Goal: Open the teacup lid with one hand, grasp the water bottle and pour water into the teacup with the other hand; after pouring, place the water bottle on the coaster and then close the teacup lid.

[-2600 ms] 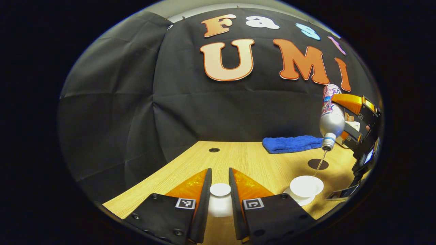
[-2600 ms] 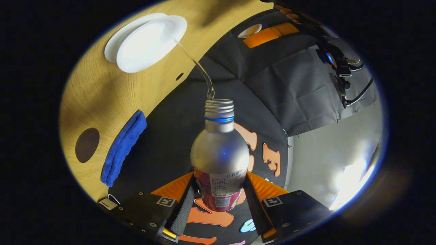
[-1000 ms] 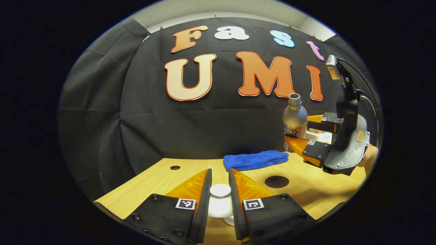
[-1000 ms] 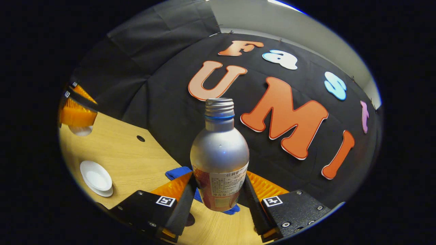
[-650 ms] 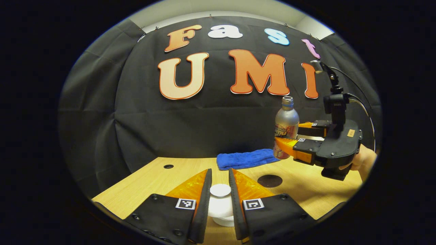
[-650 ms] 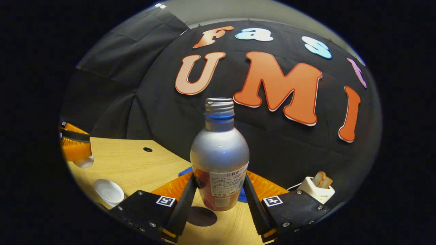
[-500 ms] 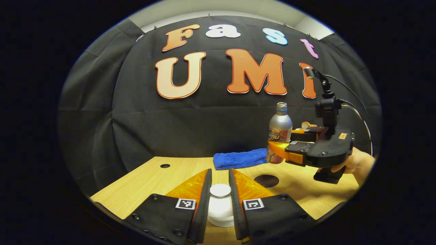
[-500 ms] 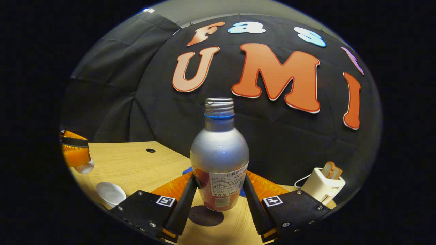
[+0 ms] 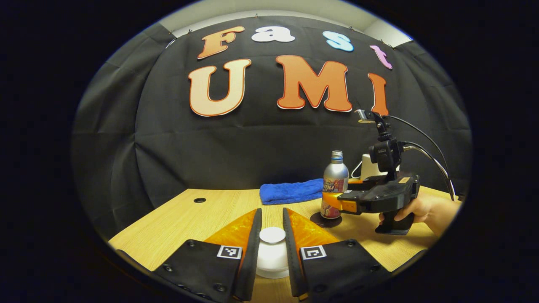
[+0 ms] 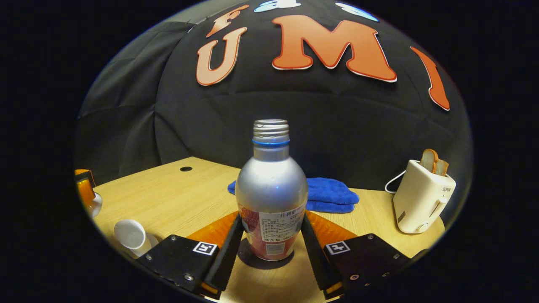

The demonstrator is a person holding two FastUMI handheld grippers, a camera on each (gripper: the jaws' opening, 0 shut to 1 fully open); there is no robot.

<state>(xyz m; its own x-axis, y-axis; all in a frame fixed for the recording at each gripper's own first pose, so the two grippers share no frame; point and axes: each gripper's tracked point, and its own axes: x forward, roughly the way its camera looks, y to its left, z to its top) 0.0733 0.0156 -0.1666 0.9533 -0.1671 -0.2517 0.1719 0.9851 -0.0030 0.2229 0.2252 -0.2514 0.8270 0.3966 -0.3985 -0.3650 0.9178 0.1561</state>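
Note:
A silver water bottle (image 10: 271,189) with no cap stands upright between the fingers of my right gripper (image 10: 271,219), which is shut on its labelled lower half. Its base sits on the dark round coaster (image 10: 252,257). In the left gripper view the bottle (image 9: 335,176), coaster (image 9: 316,220) and right gripper (image 9: 331,201) are at the right, with a hand (image 9: 427,209) on the grip. My left gripper (image 9: 272,212) is shut on the knob of the white teacup lid (image 9: 272,235). The open white teacup (image 10: 129,235) stands at the lower left, just right of the left gripper (image 10: 86,190).
A folded blue towel (image 10: 332,195) lies behind the bottle near the wall. A white toaster (image 10: 421,198) with bread in it stands at the right. The wooden table (image 9: 198,219) has a small round hole (image 9: 199,200) at its back left.
The right gripper stopped pouring, turned the bottle upright and carried it down onto the coaster. The left gripper has kept hold of the lid throughout.

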